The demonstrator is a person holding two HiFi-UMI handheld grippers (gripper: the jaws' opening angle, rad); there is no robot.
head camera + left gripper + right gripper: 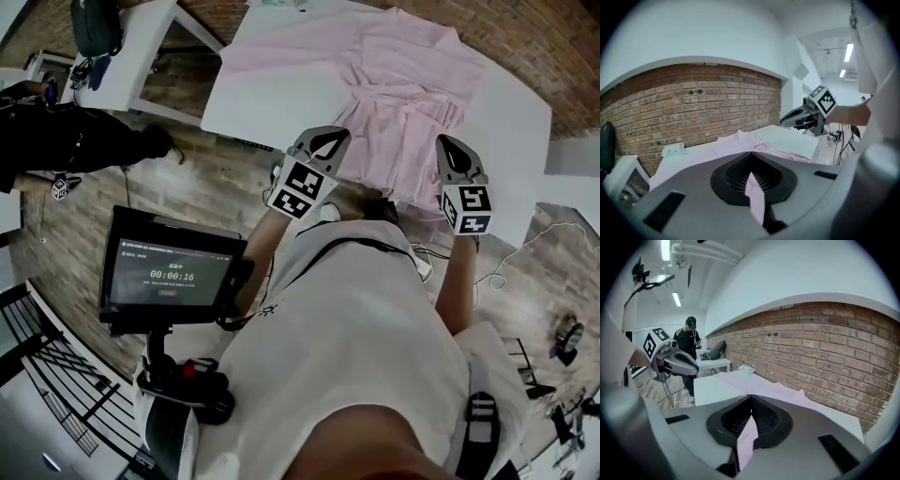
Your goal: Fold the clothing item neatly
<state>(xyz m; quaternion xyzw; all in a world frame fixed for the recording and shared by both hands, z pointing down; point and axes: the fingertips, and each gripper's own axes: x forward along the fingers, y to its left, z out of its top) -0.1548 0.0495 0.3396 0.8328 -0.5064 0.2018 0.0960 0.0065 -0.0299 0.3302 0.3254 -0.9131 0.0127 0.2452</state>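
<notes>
Head view downward; claw views across shared table (514,117)

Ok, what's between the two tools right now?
Only the pink garment: its near edge runs from the left tool to the right tool, each shut on the fabric. The head view shows it.

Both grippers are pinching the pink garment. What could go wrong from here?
1. The left gripper and right gripper each pinch only a thin strip of the pink garment. A pull may slip it free.
2. The garment lies bunched and creased at its middle, so folding now would likely trap wrinkles.
3. The white packet sits near the garment's far side on the table, and dragged cloth might catch it.
</notes>
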